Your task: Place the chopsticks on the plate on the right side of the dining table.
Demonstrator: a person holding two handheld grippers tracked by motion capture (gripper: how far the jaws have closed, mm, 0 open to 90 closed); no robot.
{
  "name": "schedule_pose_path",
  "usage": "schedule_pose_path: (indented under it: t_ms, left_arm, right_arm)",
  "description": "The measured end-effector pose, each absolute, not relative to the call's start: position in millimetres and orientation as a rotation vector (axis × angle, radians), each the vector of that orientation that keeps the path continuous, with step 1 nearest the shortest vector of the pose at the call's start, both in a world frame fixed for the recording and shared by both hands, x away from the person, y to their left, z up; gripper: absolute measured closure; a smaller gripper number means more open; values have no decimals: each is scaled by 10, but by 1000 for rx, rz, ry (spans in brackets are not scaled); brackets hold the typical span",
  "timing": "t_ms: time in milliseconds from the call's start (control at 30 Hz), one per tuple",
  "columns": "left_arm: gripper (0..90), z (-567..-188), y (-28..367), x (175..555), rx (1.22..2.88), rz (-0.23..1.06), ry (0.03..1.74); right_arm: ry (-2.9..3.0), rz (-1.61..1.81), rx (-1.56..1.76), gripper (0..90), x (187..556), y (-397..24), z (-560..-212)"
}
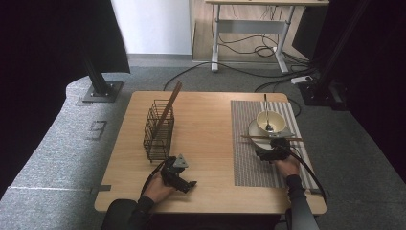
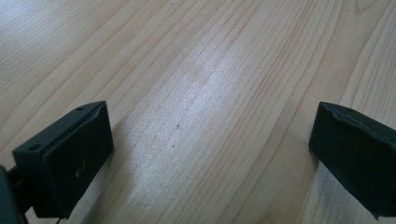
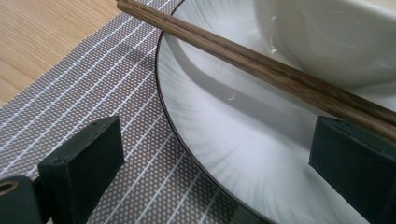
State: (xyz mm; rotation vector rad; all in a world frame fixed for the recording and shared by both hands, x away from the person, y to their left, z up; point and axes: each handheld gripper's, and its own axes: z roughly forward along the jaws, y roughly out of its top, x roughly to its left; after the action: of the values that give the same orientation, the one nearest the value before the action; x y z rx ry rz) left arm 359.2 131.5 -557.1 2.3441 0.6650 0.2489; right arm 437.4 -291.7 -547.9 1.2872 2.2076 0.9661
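Observation:
A white plate (image 1: pixel 253 128) with a cream bowl (image 1: pixel 271 122) on it stands on the striped placemat (image 1: pixel 249 163); a spoon (image 1: pixel 266 111) sits in the bowl. One brown chopstick (image 1: pixel 271 138) lies across the plate's near side. My right gripper (image 1: pixel 279 143) is at that edge, open. In the right gripper view its jaws (image 3: pixel 215 149) straddle the plate's rim (image 3: pixel 224 140), and the chopstick (image 3: pixel 261 65) runs just above the right jaw, below the bowl (image 3: pixel 327 32). My left gripper (image 1: pixel 190 184) rests near the table's front edge, open (image 2: pixel 210 144) over bare wood.
A dark wire basket (image 1: pixel 158 132) stands left of centre with another chopstick (image 1: pixel 171 103) leaning out of it. The wooden table (image 1: pixel 206 120) is bare between basket and placemat (image 3: pixel 93 93). Beyond the table are carpet, cables and a desk frame.

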Motion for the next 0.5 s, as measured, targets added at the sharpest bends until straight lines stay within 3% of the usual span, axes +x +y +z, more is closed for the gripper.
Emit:
schedule_pose_path:
  t_ms: [500]
  left_arm:
    - [0, -5571, 1315, 3591, 2344, 249, 665]
  right_arm:
    - [1970, 873, 1372, 23, 4223, -3305, -5248]
